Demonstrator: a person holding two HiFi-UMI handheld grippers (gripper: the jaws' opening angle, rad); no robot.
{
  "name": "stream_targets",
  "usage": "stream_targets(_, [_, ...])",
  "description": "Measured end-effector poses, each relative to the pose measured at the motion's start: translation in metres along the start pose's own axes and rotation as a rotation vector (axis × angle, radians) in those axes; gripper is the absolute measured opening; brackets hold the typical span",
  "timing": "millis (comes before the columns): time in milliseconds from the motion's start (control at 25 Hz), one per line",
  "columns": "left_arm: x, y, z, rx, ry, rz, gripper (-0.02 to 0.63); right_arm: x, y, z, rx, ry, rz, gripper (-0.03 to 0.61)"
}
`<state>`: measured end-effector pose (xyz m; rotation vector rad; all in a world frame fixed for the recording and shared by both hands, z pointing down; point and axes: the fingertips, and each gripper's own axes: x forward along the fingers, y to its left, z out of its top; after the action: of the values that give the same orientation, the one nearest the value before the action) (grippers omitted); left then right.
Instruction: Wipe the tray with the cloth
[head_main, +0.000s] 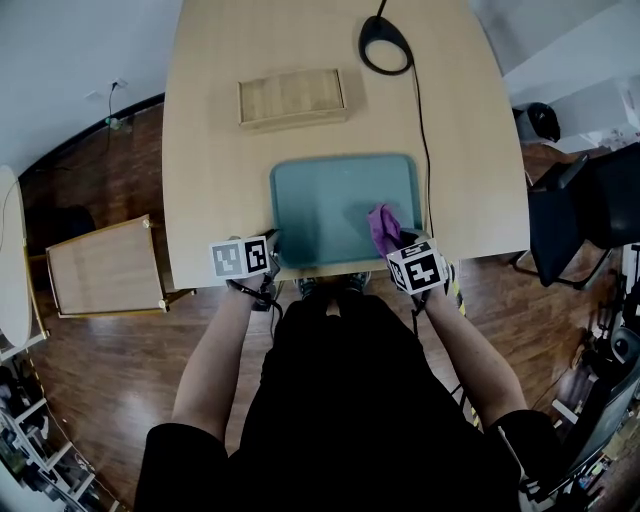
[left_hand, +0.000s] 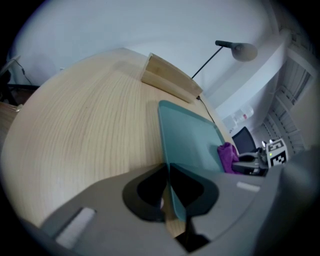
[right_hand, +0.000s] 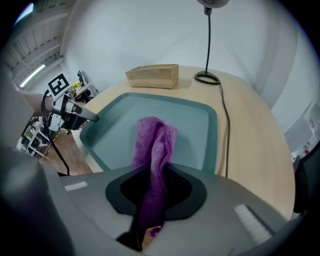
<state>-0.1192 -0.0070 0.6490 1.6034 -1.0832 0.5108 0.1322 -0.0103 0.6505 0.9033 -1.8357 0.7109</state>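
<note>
Cloth (right_hand: 155, 145), purple and bunched, is clamped between the jaws of the right gripper (right_hand: 152, 197) and sits over the teal tray (head_main: 330, 200) at its five o'clock in the head view. The left gripper (left_hand: 168, 192) has its jaws closed on the tray's rim at seven o'clock.

**A:** What kind of room is it?

**B:** Plain. White walls (left_hand: 125, 30) and a dark wood-plank floor (head_main: 110, 400). A long table (head_main: 210, 190) of pale wood takes up the middle.

**A:** Any other furniture?

**B:** A black office chair (head_main: 585, 215) stands at the table's right side. A low light-wood cabinet (head_main: 100, 265) sits on the floor to its left, and there are open shelves (head_main: 30, 440) in the near left corner.

**A:** And lighting?

**B:** A black desk lamp (left_hand: 243, 50) stands at the table's far end. Its cable (head_main: 421, 140) runs back along the right edge, and a shallow wooden box (head_main: 292, 98) lies nearby.
</note>
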Motion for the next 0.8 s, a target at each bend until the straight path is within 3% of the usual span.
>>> stream_targets(160, [0.000,0.000,0.000,-0.011,0.000,-0.016,0.049,0.008,0.048,0.022,-0.073,-0.010,0.060,0.061])
stream_targets(360, [0.001,-0.002,0.000,-0.006,-0.003,-0.025,0.049,0.013,0.114,0.046,-0.257,-0.024,0.106,0.061])
stream_targets(600, [0.001,-0.004,-0.002,0.007,0.012,-0.053,0.049,0.026,0.175,0.061,-0.368,-0.023,0.181,0.061])
stream_targets(800, [0.001,-0.004,-0.002,-0.027,0.007,-0.082,0.049,0.035,0.205,0.073,-0.436,-0.008,0.205,0.061])
